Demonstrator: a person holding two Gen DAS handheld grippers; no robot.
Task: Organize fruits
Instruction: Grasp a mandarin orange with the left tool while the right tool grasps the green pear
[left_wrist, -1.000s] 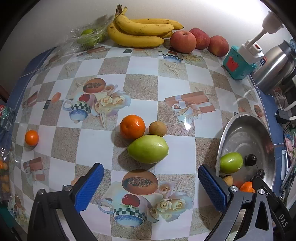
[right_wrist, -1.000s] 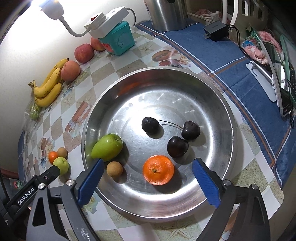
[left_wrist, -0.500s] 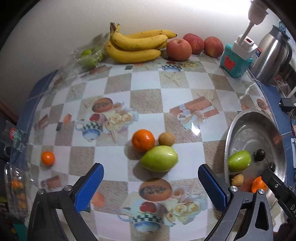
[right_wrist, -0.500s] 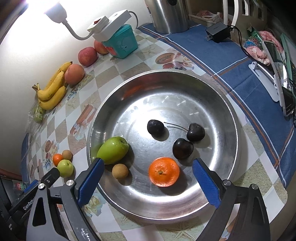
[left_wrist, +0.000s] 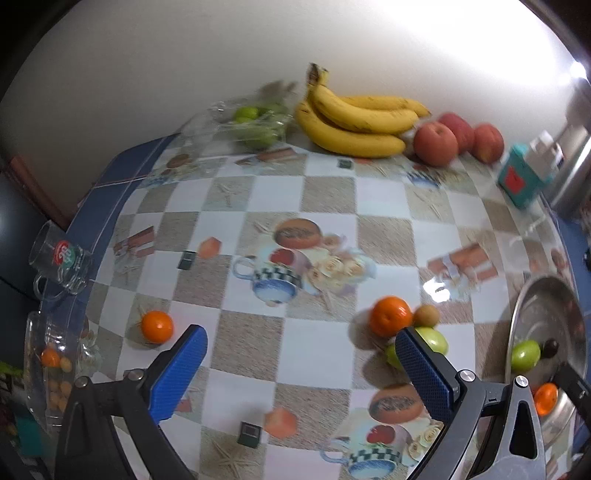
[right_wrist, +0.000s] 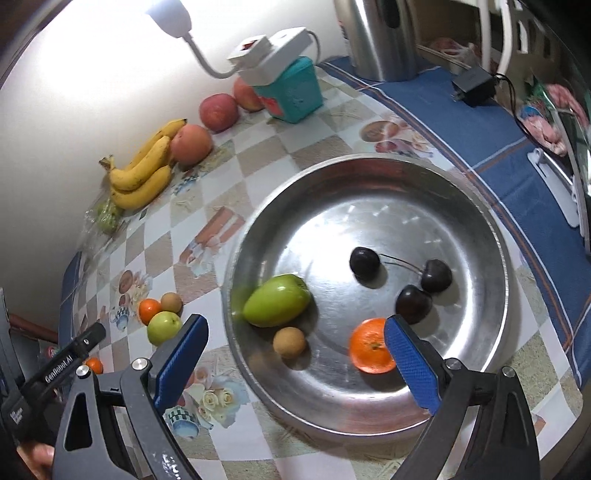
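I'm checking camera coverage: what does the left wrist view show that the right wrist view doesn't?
Only the left wrist view shows the glass mug and the clear container of small fruit at the table's left edge. Only the right wrist view shows the three dark cherries, the black adapter and the whole metal bowl. Both show the bananas, the peaches, the teal box and the green fruit in the bowl.

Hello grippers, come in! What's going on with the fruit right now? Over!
Left gripper open, empty, over the tablecloth. Right gripper open, empty, above the steel bowl. Lone tangerine on the table, nothing blocking it.
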